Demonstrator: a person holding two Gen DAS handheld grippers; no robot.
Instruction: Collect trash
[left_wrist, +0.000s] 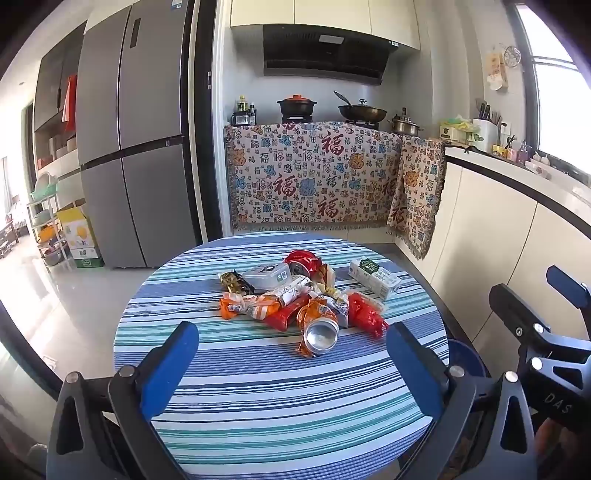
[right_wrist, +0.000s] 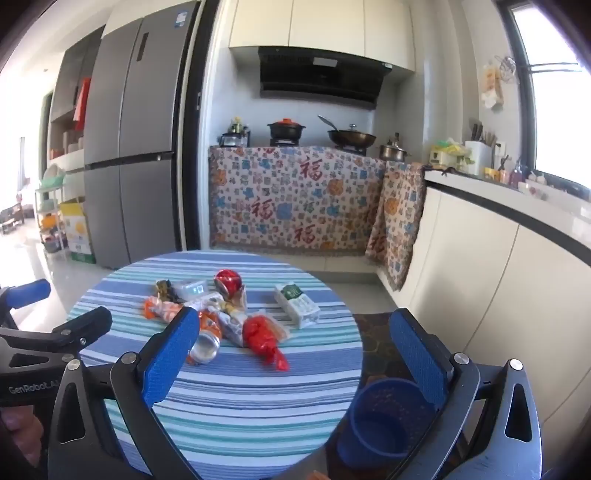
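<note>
Both tongs (left_wrist: 291, 349) (right_wrist: 295, 339) gape empty; trash pile (left_wrist: 299, 295) lies just beyond them.

The near half of the striped counter (left_wrist: 280, 387) lies bare — both open claws have free room over it up to the trash heap (left_wrist: 303, 299). The crushed can (left_wrist: 320, 334) lies nearest, at the heap's front edge. A milk carton (right_wrist: 296, 304) lies apart on the right, with a bare gap between. Off the counter's right edge, low down, stands a blue bin (right_wrist: 384, 421) — open-topped.
</note>
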